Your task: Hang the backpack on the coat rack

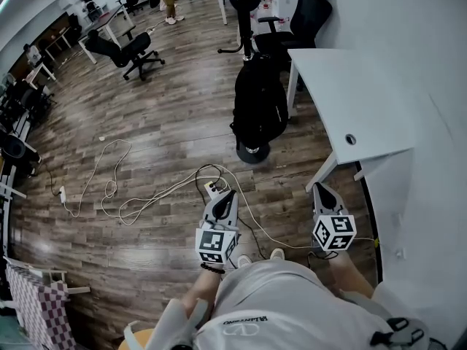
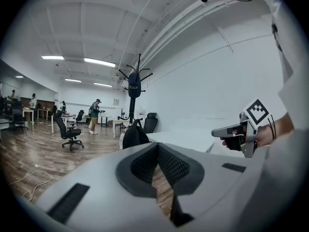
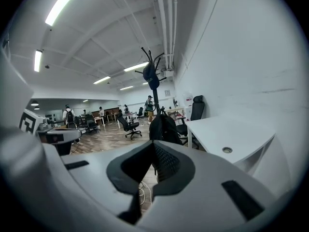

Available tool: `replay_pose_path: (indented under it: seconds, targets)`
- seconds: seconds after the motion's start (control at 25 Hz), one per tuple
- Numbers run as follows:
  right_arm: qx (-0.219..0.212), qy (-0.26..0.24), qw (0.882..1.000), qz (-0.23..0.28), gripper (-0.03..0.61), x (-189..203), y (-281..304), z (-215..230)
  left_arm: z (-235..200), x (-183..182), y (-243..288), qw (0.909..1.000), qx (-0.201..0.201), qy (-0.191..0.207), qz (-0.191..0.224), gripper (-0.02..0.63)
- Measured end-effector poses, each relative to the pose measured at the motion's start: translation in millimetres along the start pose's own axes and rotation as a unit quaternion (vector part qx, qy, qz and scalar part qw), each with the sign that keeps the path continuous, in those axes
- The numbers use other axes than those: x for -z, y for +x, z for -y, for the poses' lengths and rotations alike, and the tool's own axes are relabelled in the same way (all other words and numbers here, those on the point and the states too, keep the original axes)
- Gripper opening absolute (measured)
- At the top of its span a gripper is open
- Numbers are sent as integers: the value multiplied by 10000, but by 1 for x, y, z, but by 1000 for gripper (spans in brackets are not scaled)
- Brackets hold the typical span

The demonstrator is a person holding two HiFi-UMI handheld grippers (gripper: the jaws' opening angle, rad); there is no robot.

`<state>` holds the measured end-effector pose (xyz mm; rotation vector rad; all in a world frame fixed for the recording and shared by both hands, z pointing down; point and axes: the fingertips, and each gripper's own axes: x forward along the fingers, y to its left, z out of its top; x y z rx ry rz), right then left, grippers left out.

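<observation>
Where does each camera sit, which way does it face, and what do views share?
Head view: on the head, facing steeply down at backpack and desk; left gripper, right gripper, torso show.
Left gripper view: on the left gripper, along its shut jaws toward the coat rack; right gripper and hand show.
Right gripper view: on the right gripper, along its shut jaws toward the backpack; left gripper shows at left.
Shared: all three show backpack and desk.
</observation>
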<state>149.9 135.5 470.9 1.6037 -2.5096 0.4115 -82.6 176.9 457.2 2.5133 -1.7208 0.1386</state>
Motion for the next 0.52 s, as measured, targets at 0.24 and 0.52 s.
replay_pose_path:
  seconds: [0.24,0.52]
  targets:
    - [75,-15,10000,48,14,-3,-2,2,3,-3,1,9999,100,45,6,9]
    - [108,-10,9999,47,14,-4,0,1,8,0,6,9998,218,2,-20,9]
